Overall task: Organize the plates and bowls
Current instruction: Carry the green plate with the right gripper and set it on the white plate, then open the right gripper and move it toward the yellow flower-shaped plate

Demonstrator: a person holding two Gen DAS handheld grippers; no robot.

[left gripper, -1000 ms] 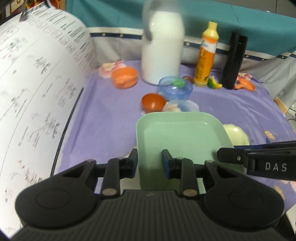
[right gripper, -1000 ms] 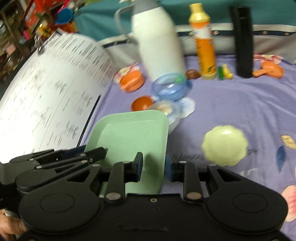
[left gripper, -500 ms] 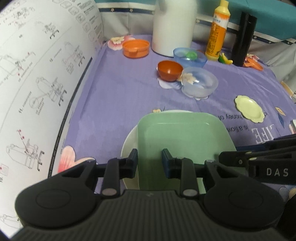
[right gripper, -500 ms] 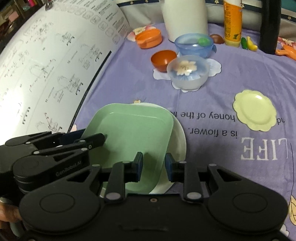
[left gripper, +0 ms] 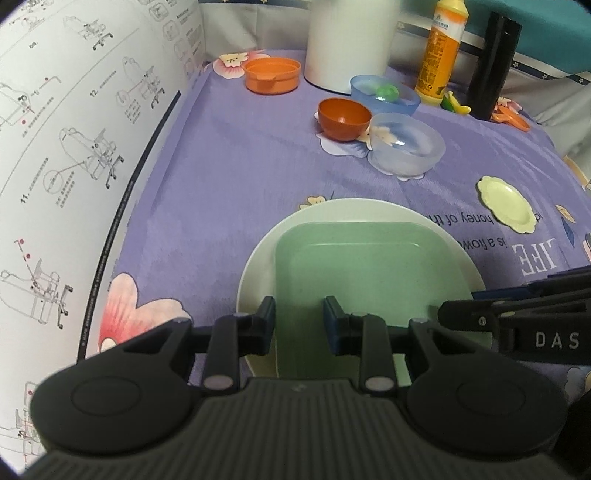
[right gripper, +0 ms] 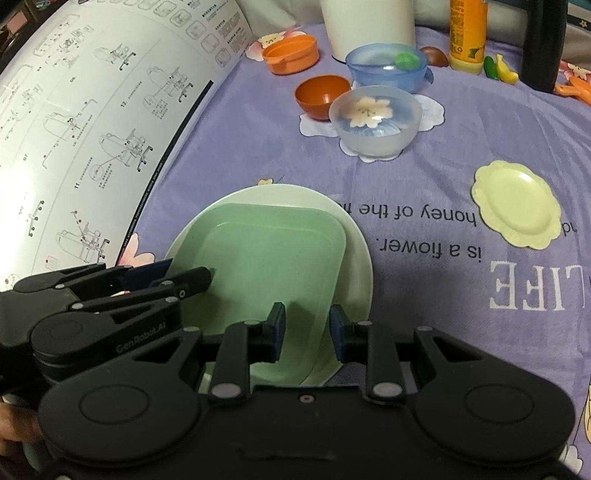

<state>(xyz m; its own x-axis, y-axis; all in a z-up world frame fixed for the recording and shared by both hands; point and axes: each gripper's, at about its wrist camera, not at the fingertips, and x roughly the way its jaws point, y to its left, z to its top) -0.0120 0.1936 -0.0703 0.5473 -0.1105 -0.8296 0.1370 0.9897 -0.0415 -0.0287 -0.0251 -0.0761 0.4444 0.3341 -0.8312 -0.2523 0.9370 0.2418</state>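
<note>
1. The left gripper (left gripper: 299,323) has its jaws narrowed on the near left edge of the green tray (left gripper: 369,280), pinching its rim.
2. The right gripper (right gripper: 307,332) pinches the tray's near right edge in the same way; its fingers straddle the rim.
3. The tray lies on the white plate (left gripper: 258,258), covering most of it; whether it rests flat or is held just above I cannot tell.
4. The plate sits on a purple cloth (left gripper: 229,173) printed with flowers and upside-down lettering.
5. Further out stand an orange bowl (left gripper: 344,118), a clear bowl (left gripper: 406,147) touching it, a blue bowl (left gripper: 384,94) and a shallow orange dish (left gripper: 272,74).
6. A small yellow plate (right gripper: 517,205) lies well apart to the right.
7. At the back stand a white jug (left gripper: 347,40), an orange bottle (left gripper: 441,51) and a black flask (left gripper: 493,66).
8. A large printed sheet (left gripper: 74,147) of assembly drawings curves up along the left.
9. Only the right view shows the flower seen through the clear bowl, and a fingertip (right gripper: 14,428) at the lower left edge.
10. Only the left view shows teal fabric (left gripper: 546,33) behind the flask.
</note>
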